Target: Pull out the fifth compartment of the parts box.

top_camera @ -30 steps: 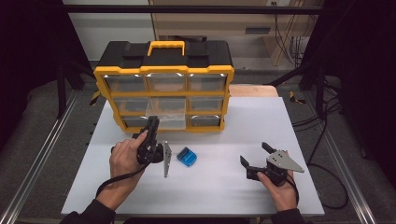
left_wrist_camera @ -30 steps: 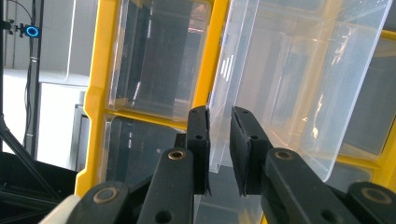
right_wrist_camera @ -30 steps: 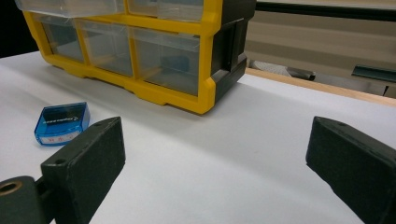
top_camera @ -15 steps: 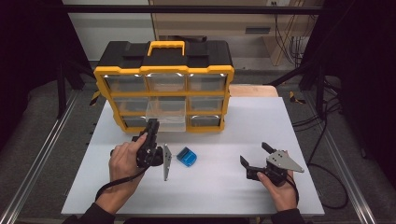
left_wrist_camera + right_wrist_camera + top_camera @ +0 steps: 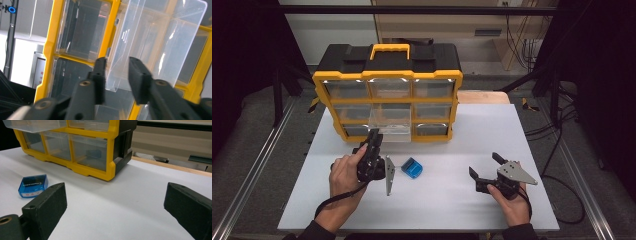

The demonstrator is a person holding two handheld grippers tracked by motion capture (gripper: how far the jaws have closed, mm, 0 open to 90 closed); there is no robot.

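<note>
A yellow and black drawer organiser stands at the back of the white table. Its middle clear drawer is pulled partway out. My left gripper points at that drawer's front. In the left gripper view the jaws straddle the drawer's lower front lip. They have just been opening, and a gap shows beside the right pad. A small blue box lies on the table between my hands. My right gripper rests open near the front right, with nothing between its jaws.
The right gripper view has the blue box at its left and the organiser's corner ahead. A wooden strip lies behind the table at the right. Metal rails run along both sides, and cables trail at the right.
</note>
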